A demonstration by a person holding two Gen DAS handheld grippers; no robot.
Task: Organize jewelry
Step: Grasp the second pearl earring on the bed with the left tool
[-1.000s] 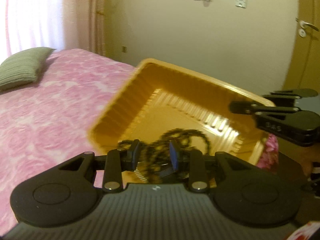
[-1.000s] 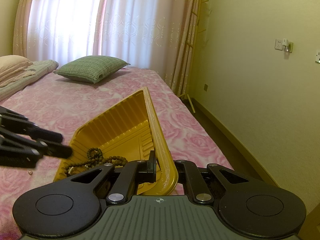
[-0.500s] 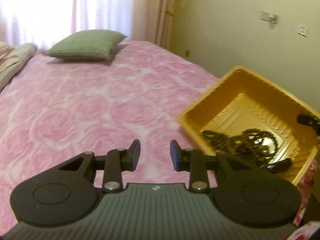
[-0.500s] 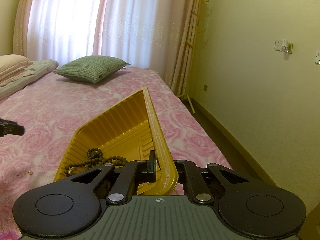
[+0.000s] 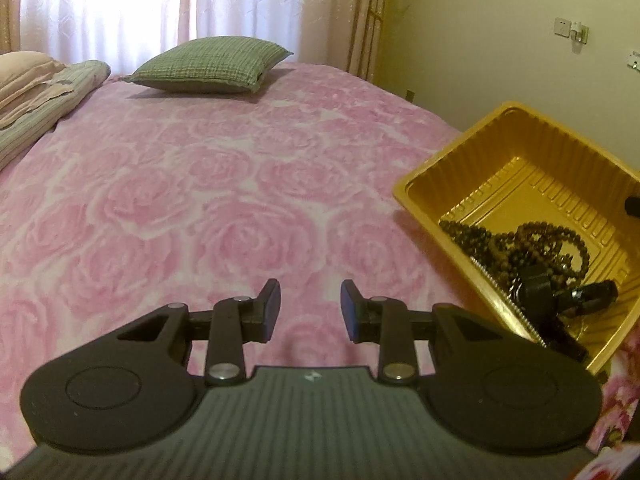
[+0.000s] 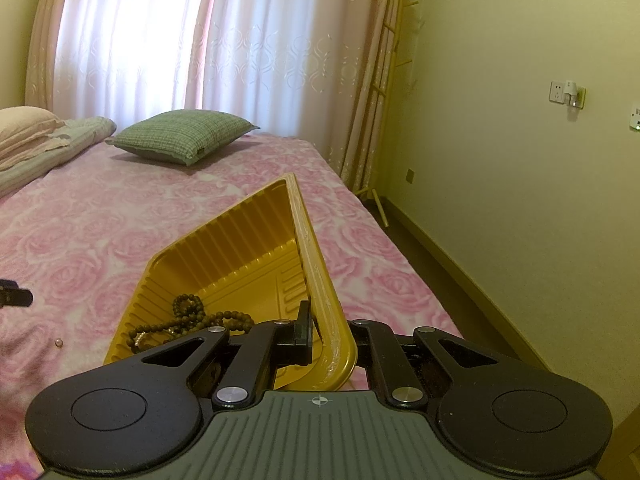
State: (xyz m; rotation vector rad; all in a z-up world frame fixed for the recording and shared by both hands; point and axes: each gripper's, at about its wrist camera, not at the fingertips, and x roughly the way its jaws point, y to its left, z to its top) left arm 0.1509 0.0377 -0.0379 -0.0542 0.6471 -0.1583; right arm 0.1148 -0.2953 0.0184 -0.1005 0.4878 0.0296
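Observation:
A yellow plastic tray [image 5: 472, 152] sits at the bed's right edge, tilted, with dark bead necklaces [image 5: 532, 248] piled inside. My right gripper [image 6: 326, 336] is shut on the tray's near wall [image 6: 316, 264]; its finger [image 5: 560, 296] shows inside the tray in the left wrist view. The beads [image 6: 188, 316] lie in the tray's low corner. My left gripper [image 5: 310, 308] is open and empty over the pink bedspread, left of the tray. A small pearl-like bead [image 6: 59, 343] lies loose on the bedspread left of the tray.
The pink rose bedspread [image 5: 200, 200] stretches ahead. A green pillow [image 5: 212, 64] and folded bedding [image 5: 36, 88] lie at the far end by the curtains. The wall and floor gap [image 6: 440, 248] run along the bed's right side.
My left gripper has pulled out of the tray and swung left over the bedspread, empty, leaving the beads in the tray. The right gripper has kept its hold on the tray wall.

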